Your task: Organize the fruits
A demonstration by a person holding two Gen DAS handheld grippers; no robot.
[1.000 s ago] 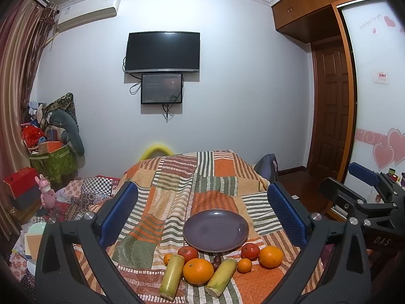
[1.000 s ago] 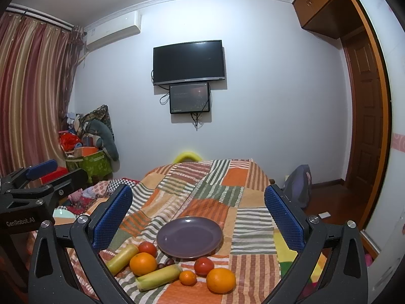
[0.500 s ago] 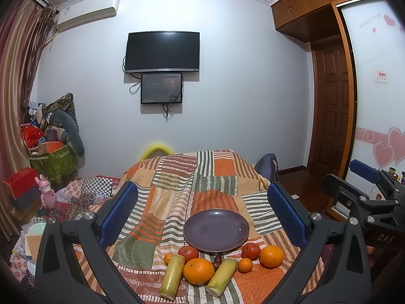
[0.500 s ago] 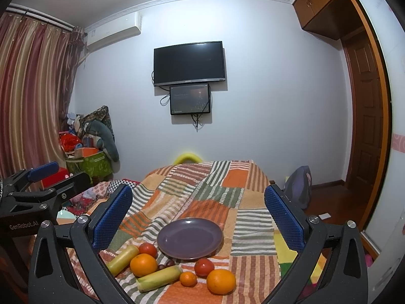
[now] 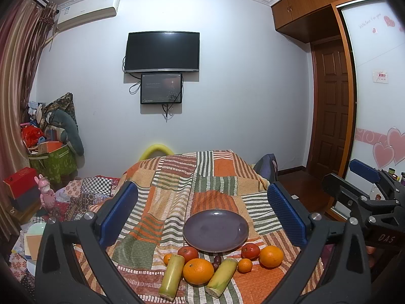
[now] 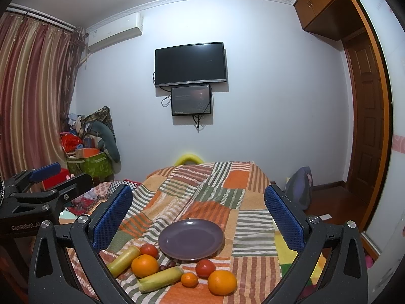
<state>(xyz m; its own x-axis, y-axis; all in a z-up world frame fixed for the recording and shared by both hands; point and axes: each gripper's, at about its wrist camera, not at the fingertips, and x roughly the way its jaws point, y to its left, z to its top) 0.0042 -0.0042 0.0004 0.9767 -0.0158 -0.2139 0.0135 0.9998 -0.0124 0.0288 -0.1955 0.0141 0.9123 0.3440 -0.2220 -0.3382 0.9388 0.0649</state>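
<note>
An empty purple plate (image 5: 215, 230) (image 6: 191, 239) sits on the patchwork cloth. In front of it lie two big oranges (image 5: 198, 271) (image 5: 270, 256), two small tangerines (image 5: 244, 265) (image 5: 167, 258), two red tomatoes (image 5: 187, 253) (image 5: 250, 250), two yellow-green cylinders (image 5: 172, 276) (image 5: 222, 277) and a small dark fruit (image 5: 216, 260). My left gripper (image 5: 202, 215) is open and empty, held above and short of the fruit. My right gripper (image 6: 198, 215) is open and empty, likewise back from the fruit. Each gripper shows at the edge of the other's view.
The cloth-covered table (image 5: 177, 177) runs toward the far wall with a TV (image 5: 163, 52). Clutter and a green bin (image 5: 52, 163) stand at the left. A wooden door (image 5: 329, 116) and a backpack (image 6: 300, 188) are at the right.
Both grippers have drifted very slightly; the view is almost the same. Nothing was picked up or moved.
</note>
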